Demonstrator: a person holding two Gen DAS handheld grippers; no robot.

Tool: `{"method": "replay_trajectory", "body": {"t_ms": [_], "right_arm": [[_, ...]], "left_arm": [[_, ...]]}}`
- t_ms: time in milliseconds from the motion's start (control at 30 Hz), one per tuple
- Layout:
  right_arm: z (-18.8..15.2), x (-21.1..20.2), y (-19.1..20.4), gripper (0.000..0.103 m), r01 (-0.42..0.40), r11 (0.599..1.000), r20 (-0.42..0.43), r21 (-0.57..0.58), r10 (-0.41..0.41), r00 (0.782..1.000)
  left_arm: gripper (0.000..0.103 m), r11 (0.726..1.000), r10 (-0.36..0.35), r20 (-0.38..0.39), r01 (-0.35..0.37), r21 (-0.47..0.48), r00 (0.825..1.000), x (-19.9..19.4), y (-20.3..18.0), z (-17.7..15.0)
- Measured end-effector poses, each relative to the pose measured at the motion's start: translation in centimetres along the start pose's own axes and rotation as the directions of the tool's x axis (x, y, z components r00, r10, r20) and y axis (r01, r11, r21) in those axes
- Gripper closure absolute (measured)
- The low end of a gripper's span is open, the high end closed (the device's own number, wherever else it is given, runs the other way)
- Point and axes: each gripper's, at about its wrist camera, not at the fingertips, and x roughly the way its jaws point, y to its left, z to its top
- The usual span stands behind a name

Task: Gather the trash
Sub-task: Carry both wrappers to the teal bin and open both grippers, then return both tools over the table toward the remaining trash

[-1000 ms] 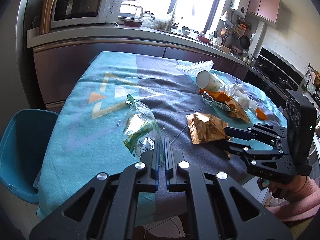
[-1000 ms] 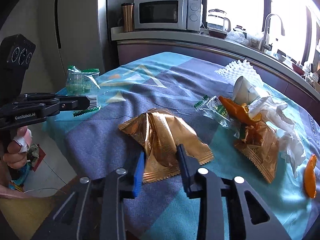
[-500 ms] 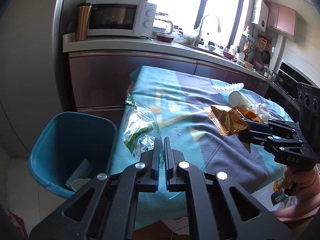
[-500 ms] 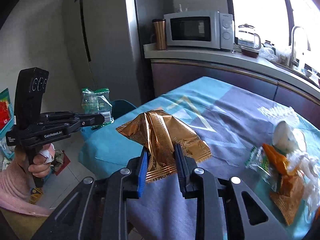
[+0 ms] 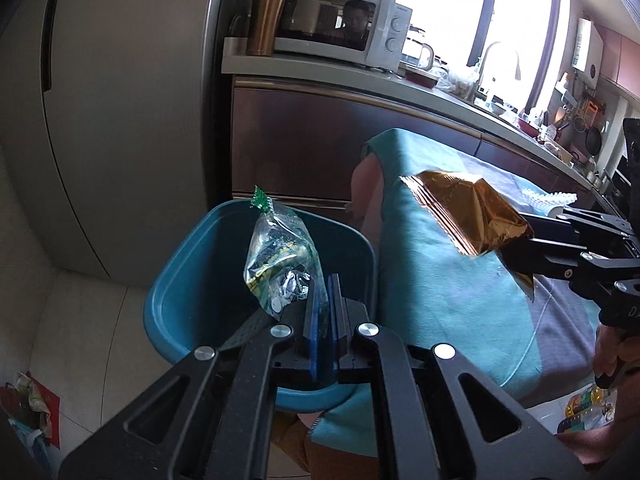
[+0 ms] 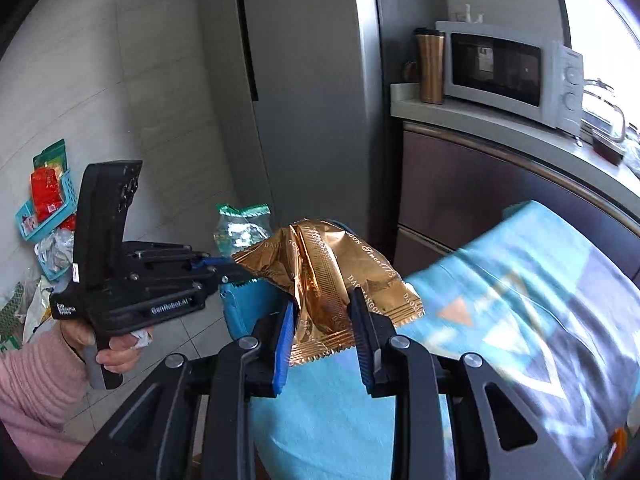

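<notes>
Beside bin (image 5: 192,272) (teal): microwave (image 5: 340,28).

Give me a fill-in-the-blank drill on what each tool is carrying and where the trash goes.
1. The left tool is shut on a clear ____ wrapper.
2. The right tool grips a crumpled ____ foil packet.
3. Below the clear wrapper stands a ____ bin.
4. On the counter, the copper tumbler stands beside the ____.

Missing words: plastic; gold; blue; microwave
</notes>
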Motion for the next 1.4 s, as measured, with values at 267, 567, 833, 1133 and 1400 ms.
{"method": "replay_trajectory", "body": {"t_ms": [267, 567, 833, 1133, 1400], "right_arm": [[2.1, 5.3, 0.4, 0.074, -0.054, 0.998, -0.076, 0.013, 0.055, 0.996], [2.9, 10.1, -0.7, 0.072, -0.075, 0.993, -0.174, 0.093, 0.091, 0.981], [3.3, 11.5, -1.3, 0.061, -0.081, 0.988, -0.202, 0.135, 0.108, 0.973], [2.6, 10.9, -1.8, 0.055, -0.090, 0.984, -0.162, 0.156, 0.115, 0.980], [2.7, 10.0, -1.5, 0.055, -0.095, 0.981, -0.131, 0.171, 0.118, 0.984]], "left_arm": [[0.098, 0.999, 0.022, -0.039, -0.023, -0.035, 0.999, 2.3, 2.6, -0.1], [0.098, 0.997, 0.020, -0.093, -0.027, -0.075, 0.996, 5.3, 4.3, -0.2], [0.098, 0.996, 0.026, -0.078, -0.032, -0.082, 0.997, 5.4, 4.1, -0.4], [0.095, 0.996, 0.037, -0.061, -0.041, -0.081, 0.997, 4.6, 3.8, -0.4], [0.093, 0.996, 0.035, -0.049, -0.039, -0.085, 0.998, 3.8, 3.5, -0.4]]}}
